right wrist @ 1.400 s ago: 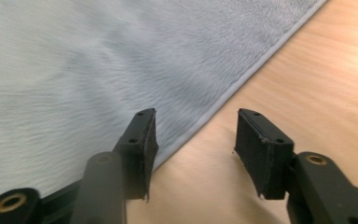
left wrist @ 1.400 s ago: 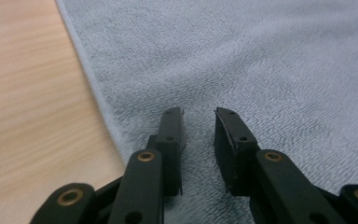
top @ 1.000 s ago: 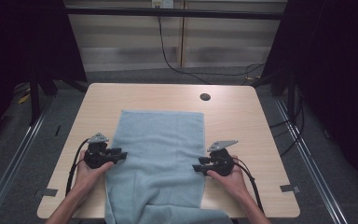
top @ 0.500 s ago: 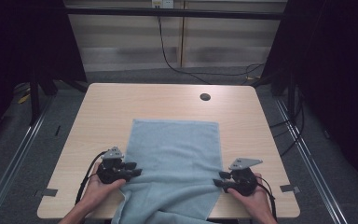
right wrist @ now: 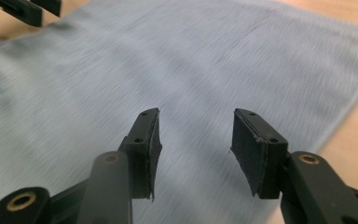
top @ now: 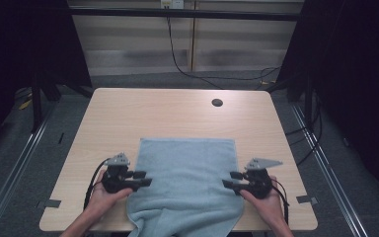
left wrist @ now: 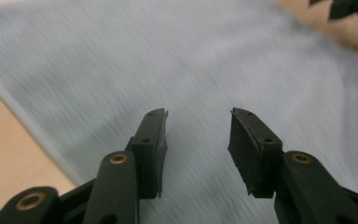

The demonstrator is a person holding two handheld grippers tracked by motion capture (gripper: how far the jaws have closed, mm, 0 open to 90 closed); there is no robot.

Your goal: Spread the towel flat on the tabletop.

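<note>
A light blue towel (top: 187,173) lies flat on the near half of the wooden table (top: 177,113), and its near end hangs over the front edge. My left gripper (top: 145,178) sits at the towel's left edge and points inward. My right gripper (top: 228,180) sits at the right edge, facing it. In the left gripper view the gripper (left wrist: 198,116) hovers over the towel (left wrist: 121,56) with nothing between its jaws. The right gripper (right wrist: 196,114) likewise stands over the cloth (right wrist: 214,56) with an empty gap. Both pairs of jaws have just been opening.
A dark round hole (top: 217,102) marks the table's far right part. Black cables (top: 177,59) trail along the wall and floor behind the table. Bare wood lies beyond the towel's far edge and on both sides.
The towel has slid toward the front edge, and more of it hangs over. Both hands drew back toward the near edge with it.
</note>
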